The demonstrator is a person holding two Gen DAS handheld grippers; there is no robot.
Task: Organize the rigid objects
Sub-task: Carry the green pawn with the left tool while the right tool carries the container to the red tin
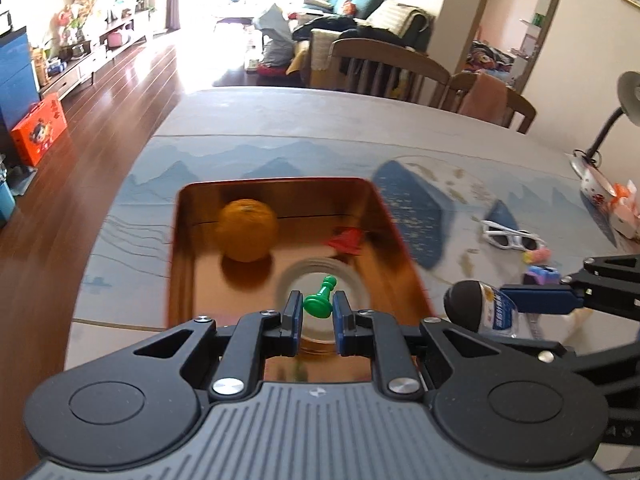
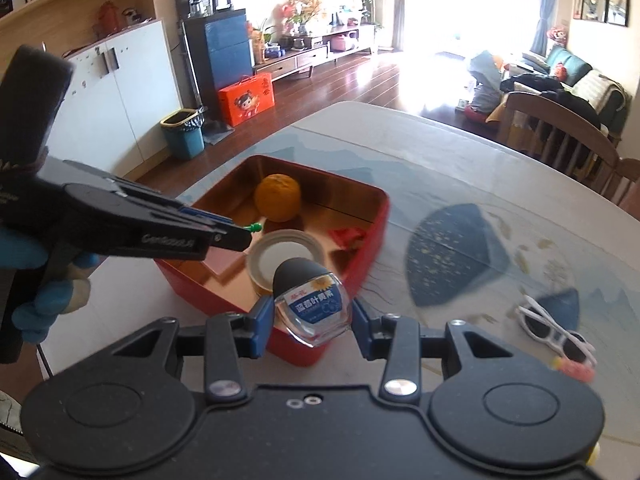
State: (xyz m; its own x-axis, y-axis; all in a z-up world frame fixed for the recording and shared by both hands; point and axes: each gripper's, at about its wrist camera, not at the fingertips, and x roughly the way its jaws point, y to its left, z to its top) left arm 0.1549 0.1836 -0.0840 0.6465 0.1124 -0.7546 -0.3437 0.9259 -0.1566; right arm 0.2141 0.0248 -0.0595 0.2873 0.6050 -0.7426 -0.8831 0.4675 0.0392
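Left wrist view: left tongs (image 1: 316,312) pinch a green pawn (image 1: 320,300); right tongs (image 2: 312,320) clamp a small bottle (image 2: 310,304).
Pawn looks light and stiff, gripped near its base; the bottle seems slick and breakable, held across its body above the red tin (image 2: 372,216).

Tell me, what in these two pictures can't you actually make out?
- Red item in the tin: blurred in both views, identity unclear.
- Small colourful objects beside the sunglasses: blurred, partly hidden by the right gripper in the left view.
- Green pawn: in the right view the left gripper hides all but its tip.
- Bottle label: small print unreadable.
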